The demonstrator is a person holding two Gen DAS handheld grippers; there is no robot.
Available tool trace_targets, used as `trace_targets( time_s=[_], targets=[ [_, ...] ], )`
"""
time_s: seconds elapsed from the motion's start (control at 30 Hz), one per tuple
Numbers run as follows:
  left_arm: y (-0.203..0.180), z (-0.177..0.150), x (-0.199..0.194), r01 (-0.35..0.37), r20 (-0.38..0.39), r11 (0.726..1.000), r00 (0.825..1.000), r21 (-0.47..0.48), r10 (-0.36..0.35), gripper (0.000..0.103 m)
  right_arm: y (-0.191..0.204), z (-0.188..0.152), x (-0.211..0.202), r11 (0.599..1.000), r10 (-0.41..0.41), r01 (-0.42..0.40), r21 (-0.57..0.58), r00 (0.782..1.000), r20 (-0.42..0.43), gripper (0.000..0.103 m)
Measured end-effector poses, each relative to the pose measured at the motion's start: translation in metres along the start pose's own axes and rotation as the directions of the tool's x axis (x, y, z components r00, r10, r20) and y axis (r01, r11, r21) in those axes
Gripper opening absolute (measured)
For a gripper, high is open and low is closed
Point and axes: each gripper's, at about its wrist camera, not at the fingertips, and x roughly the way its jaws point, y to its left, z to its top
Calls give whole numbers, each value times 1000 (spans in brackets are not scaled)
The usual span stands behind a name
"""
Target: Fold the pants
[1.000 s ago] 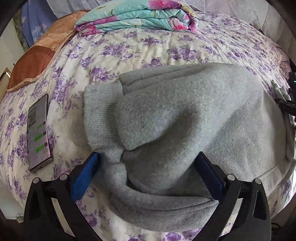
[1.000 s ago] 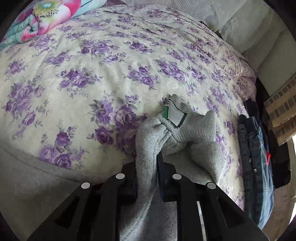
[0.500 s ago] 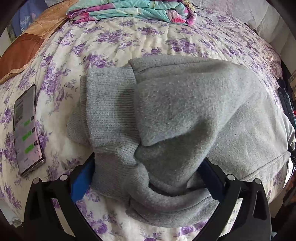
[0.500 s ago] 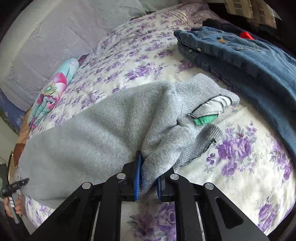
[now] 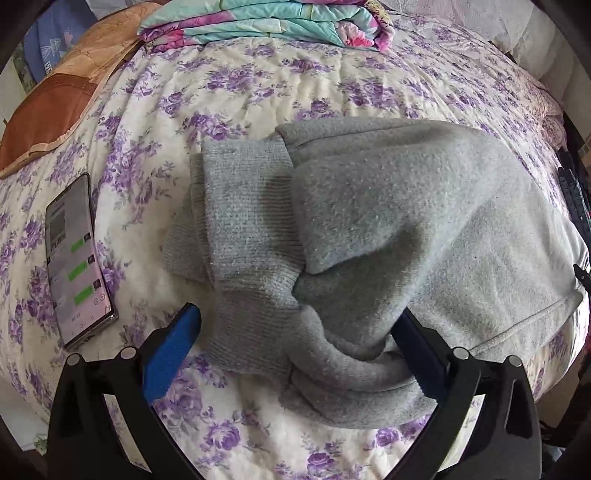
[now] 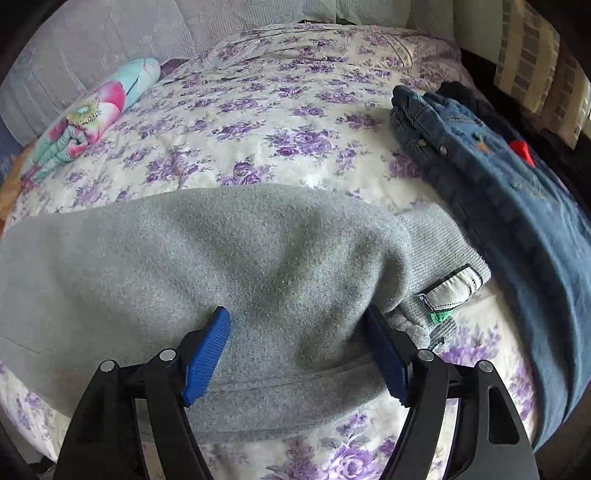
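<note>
Pointing steeply down over the bed, the left gripper (image 5: 295, 325) stood with its blue pads (image 5: 173, 350) spread wide, the bunched end of the grey pants (image 5: 388, 229) lying between them with no pad pressing the cloth.

Item: right gripper (image 6: 299, 332), tilted down over the other end of the pants (image 6: 207, 258). Its jaws had just been opening and stood well apart; the grey fleece lay under and between them, unpinched. Half a second earlier the same jaws were nearly together on a fold of that cloth.

Item: grey pants, folded over on themselves across the purple-flowered bedspread (image 5: 258, 92). Ribbed cuffs (image 5: 243, 229) stacked at the left end in the left wrist view; ribbed waistband with a white label (image 6: 452, 286) and a green tab at the right end in the right wrist view. Compared with a second ago, when the waistband was held up off the bed, it lay flat on the cover.

Item: phone (image 5: 75, 258), screen lit, on the bedspread just left of the cuffs, not touching them; unchanged in place.

Item: folded floral blanket (image 5: 266, 22) at the far side of the bed.

Item: blue jeans (image 6: 498, 192), lying just beside the waistband at the right edge.

Containers: none seen.
</note>
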Motion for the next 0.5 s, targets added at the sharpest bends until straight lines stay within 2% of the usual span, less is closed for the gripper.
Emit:
trace_targets(
  time_s=[0.07,0.13,0.23,0.27,0.3,0.33,0.37,0.43,0.47,0.5],
  targets=[
    [-3,-2,-15,18,36,1000,999,10,-18,99,27,20,-44,994,10,9,-108,985,174,77],
    [-12,-1,-35,31,105,998,994,53,-37,99,60,44,-74,979,117,-65,-194,956,271,78],
    [-32,14,-59,24,204,995,978,101,-45,99,134,91,-76,906,344,-247,-345,904,256,77],
    [-39,23,-62,25,221,995,974,94,-45,99,162,105,-68,877,408,-304,-373,879,245,66],
    [-44,34,-61,36,228,996,972,78,-53,99,189,118,-54,845,465,-364,-391,862,203,54],
    [-48,45,-57,55,225,997,972,53,-65,99,215,128,-36,823,489,-404,-399,862,136,27],
    [-53,56,-50,68,220,997,973,32,-73,99,240,135,-10,816,482,-423,-394,874,59,16],
    [-65,74,-33,52,189,998,980,22,-56,98,278,131,34,810,458,-461,-362,883,-101,16],
    [-72,79,-25,34,174,999,984,25,-38,98,288,121,50,803,456,-488,-342,872,-175,16],
    [-76,81,-19,23,167,999,986,31,-28,98,293,109,59,779,485,-541,-316,840,-243,16]
  ],
)
